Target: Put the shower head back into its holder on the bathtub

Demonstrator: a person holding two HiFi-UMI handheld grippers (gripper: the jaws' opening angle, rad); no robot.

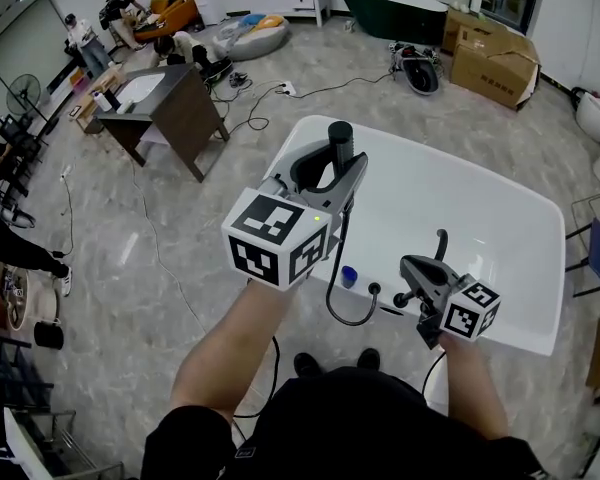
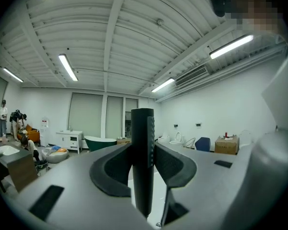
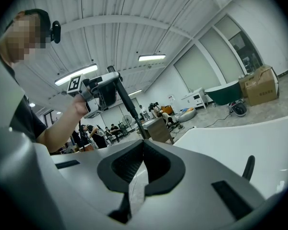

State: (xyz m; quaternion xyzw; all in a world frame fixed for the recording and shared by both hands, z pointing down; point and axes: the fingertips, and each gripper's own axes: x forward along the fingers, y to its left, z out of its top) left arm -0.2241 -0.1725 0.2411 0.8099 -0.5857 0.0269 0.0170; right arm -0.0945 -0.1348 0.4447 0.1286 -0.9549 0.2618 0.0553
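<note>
Shower head (image 2: 143,128) stands upright, clamped in the level left claw (image 1: 332,168).

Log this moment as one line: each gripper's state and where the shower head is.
left gripper: shut on black cylindrical shower head, upright near white bathtub | right gripper: shut, empty

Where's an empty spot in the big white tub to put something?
The bathtub is bare white inside, from the left gripper across to its far rim. The near edge is crowded: hose, blue cap, right gripper.
</note>
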